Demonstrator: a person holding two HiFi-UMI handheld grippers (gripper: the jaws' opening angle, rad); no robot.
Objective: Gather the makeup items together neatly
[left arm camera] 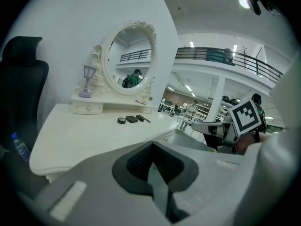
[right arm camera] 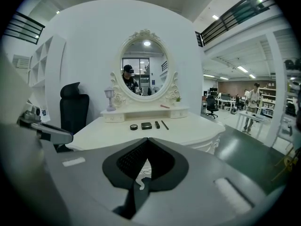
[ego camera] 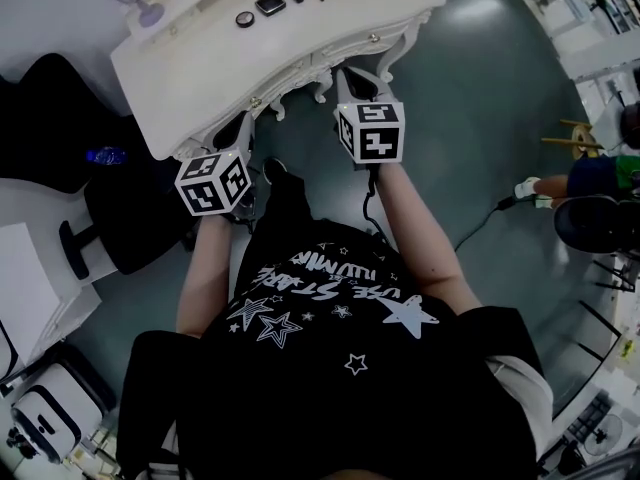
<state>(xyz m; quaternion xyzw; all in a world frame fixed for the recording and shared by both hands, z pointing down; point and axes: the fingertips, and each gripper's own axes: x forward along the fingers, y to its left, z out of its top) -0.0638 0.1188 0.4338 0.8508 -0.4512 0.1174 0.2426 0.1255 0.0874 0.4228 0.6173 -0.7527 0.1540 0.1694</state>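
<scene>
White dressing table [right arm camera: 188,131] has all four makeup bits in a row towards its back, well apart from both grippers. Left gripper [left arm camera: 151,168] has its jaws pressed together with nothing in them, and it's the same deal with the right gripper [right arm camera: 141,173].

Left to right: round compact [right arm camera: 134,126], square dark case [right arm camera: 146,125], short stubby tube [right arm camera: 157,125], thin pencil [right arm camera: 165,125]. My guess is they're all light, hard and a bit slick. I'd pinch the compacts across their edges and the tube and pencil mid-length, and the pencil may roll.

They're tiny and dark from here, so I can't make out lids, labels or whether any of them touch.
</scene>
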